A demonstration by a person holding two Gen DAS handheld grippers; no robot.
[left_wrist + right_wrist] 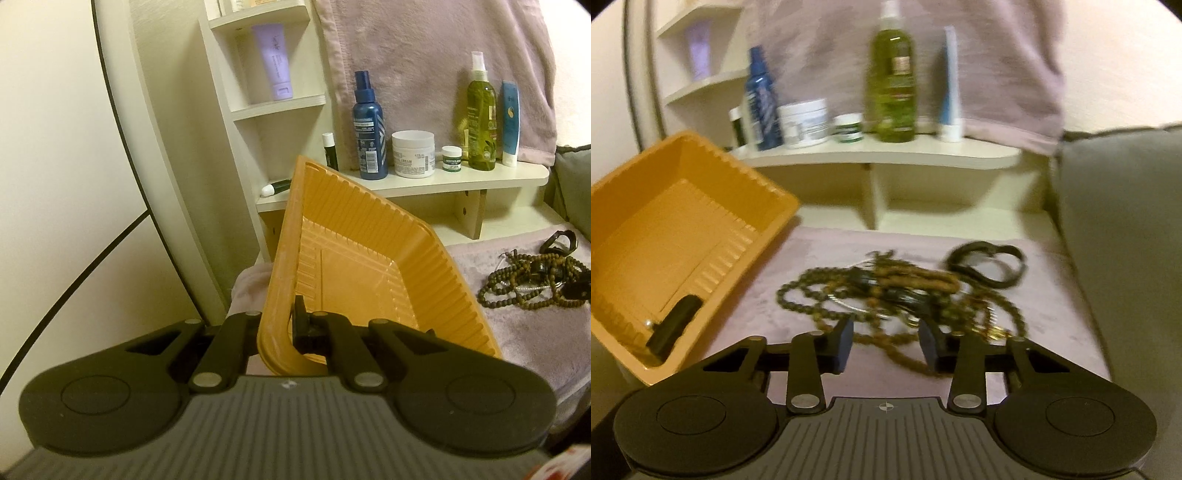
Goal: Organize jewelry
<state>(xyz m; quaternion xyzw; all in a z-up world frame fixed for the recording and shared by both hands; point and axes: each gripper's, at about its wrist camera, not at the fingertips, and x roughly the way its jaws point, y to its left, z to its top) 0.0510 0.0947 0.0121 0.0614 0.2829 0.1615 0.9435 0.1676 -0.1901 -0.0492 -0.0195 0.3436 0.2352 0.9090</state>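
My left gripper [279,325] is shut on the near rim of an orange ribbed plastic tray [369,266] and holds it tilted. The tray [676,236] sits at the left in the right wrist view, with one black finger of the left gripper [674,321] inside it. A tangle of brown bead necklaces [886,291] lies on the mauve cloth, with a black band [986,262] behind it. The jewelry pile [535,284] lies right of the tray. My right gripper [886,339] is open, just in front of the beads, with a bead strand between its fingers.
A cream shelf [461,181] behind holds a blue spray bottle [369,129], a white cream jar [413,153], a small green jar [452,158], a green spray bottle [480,118] and a blue tube [511,122]. A grey cushion [1119,229] stands at the right.
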